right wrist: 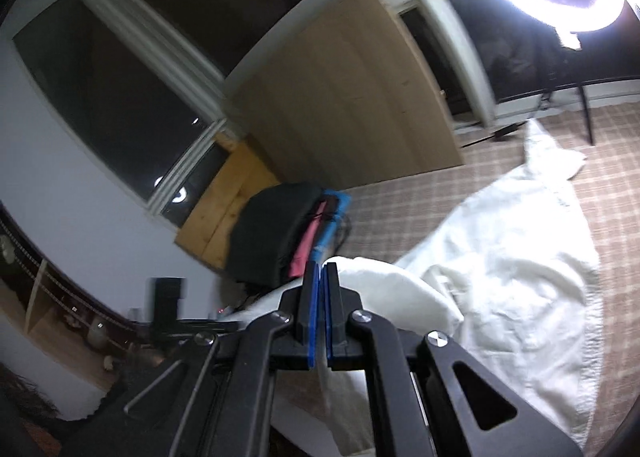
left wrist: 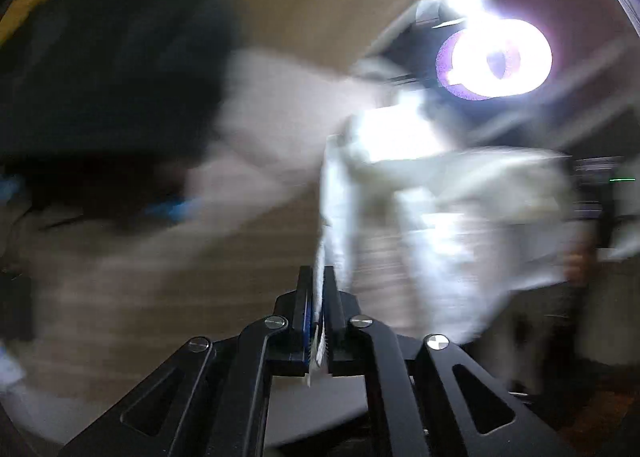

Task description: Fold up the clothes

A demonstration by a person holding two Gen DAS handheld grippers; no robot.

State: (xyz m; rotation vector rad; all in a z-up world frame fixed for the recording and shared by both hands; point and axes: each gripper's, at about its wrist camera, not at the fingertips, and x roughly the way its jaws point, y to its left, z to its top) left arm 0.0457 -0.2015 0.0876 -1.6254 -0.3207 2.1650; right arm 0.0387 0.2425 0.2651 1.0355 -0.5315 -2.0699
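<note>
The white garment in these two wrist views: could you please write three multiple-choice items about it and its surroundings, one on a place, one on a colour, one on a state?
1. Where does most of the white garment lie?
A. on the checked surface
B. on the wooden cabinet
C. on the window sill

2. What colour is the top item of the folded stack?
A. white
B. black
C. yellow

3. How is the left gripper?
A. wide open, holding nothing
B. shut on white cloth
C. out of view

Answers:
1 A: in the right wrist view the garment spreads over the checked surface, clear of the cabinet.
2 B: a black item tops the stack, with pink and blue layers under it.
3 B: in the left wrist view, white fabric runs between its closed fingers.
</note>
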